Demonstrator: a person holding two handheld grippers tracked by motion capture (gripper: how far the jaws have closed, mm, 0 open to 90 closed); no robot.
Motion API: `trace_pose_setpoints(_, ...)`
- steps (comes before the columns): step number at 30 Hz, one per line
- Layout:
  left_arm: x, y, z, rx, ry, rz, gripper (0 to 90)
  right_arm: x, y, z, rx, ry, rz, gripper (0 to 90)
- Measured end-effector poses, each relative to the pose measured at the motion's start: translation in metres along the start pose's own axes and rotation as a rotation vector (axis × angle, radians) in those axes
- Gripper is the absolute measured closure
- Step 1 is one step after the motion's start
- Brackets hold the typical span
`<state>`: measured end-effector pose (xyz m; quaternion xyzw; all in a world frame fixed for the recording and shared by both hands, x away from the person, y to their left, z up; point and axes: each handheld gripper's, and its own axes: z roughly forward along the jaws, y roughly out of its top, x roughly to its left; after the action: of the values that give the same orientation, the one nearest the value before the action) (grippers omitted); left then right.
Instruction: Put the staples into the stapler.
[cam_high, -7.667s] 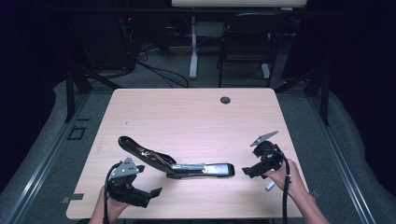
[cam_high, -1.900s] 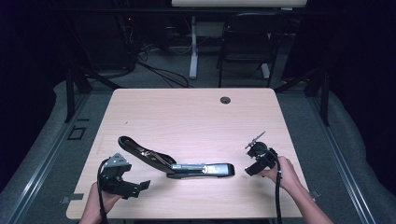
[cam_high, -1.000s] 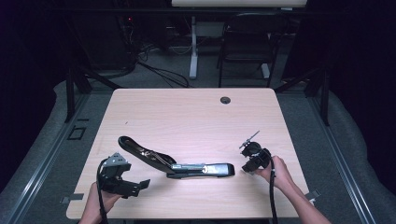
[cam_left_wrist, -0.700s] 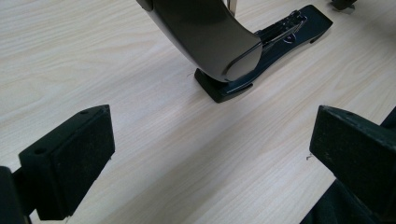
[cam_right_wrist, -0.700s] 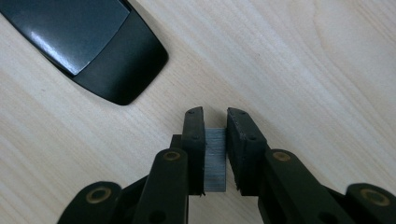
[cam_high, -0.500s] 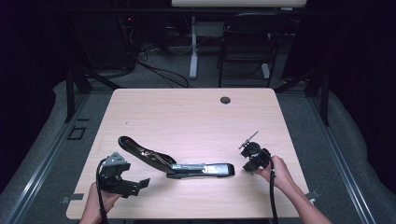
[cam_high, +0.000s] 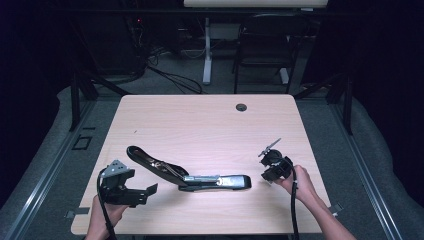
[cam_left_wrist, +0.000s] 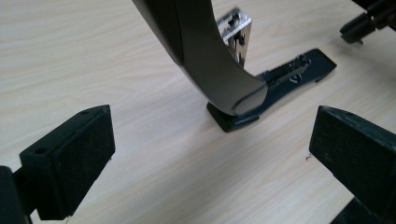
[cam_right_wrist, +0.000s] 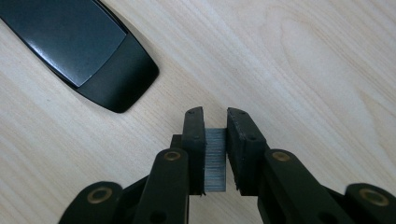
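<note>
Lying open: one stapler (cam_high: 190, 175), one staple strip (cam_right_wrist: 215, 158) in right hand-held gripper (cam_right_wrist: 215, 116).

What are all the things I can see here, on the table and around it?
Stapler: one, black, swung open, front middle of table.
Staple strip: one, grey, clamped between the right gripper's jaws.
Table: one, pale wood, with a dark round grommet near its far edge.
Chair: one, dark, behind the table.
Left gripper: one, black, jaws wide apart, left of the stapler.
Right gripper: one, black, right of the stapler.
Hands: two, at the table's near edge.
</note>
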<state>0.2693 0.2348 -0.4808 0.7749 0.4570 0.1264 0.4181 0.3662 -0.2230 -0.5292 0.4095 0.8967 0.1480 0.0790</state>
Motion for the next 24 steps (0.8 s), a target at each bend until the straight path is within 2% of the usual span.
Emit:
trace_pose_setpoints(4, 0.001, 0.004, -0.008, -0.055, 0.016, -0.027, 2.6, 0.002, 0.001, -0.002, -0.004, -0.005, -0.017, 78.4)
trace_pose_setpoints(5, 0.0, 0.005, -0.009, -0.072, 0.025, -0.034, 3.0, 0.002, 0.001, -0.003, 0.005, -0.02, -0.026, 78.4)
trace_pose_setpoints(8, 0.0, 0.007, -0.012, -0.112, 0.043, -0.049, 3.9, 0.003, 0.001, -0.003, -0.007, -0.015, -0.028, 78.4)
trace_pose_setpoints(10, 0.001, 0.009, -0.013, -0.128, 0.052, -0.049, 5.5, 0.004, 0.002, -0.002, -0.017, -0.005, -0.022, 78.4)
trace_pose_setpoints(12, 0.0, 0.011, -0.013, -0.145, 0.053, -0.058, 5.7, 0.003, 0.002, -0.002, 0.0, -0.015, -0.037, 78.4)
trace_pose_setpoints(19, -0.006, 0.02, -0.015, -0.217, 0.097, -0.052, 9.8, 0.003, 0.002, -0.001, -0.001, -0.01, -0.041, 78.3)
trace_pose_setpoints(23, -0.005, 0.025, -0.015, -0.279, 0.105, -0.073, 15.1, 0.003, 0.003, -0.002, -0.002, -0.019, -0.044, 78.4)
trace_pose_setpoints(24, -0.005, 0.026, -0.014, -0.284, 0.106, -0.079, 15.6, 0.005, 0.002, -0.001, -0.025, -0.01, -0.031, 78.4)
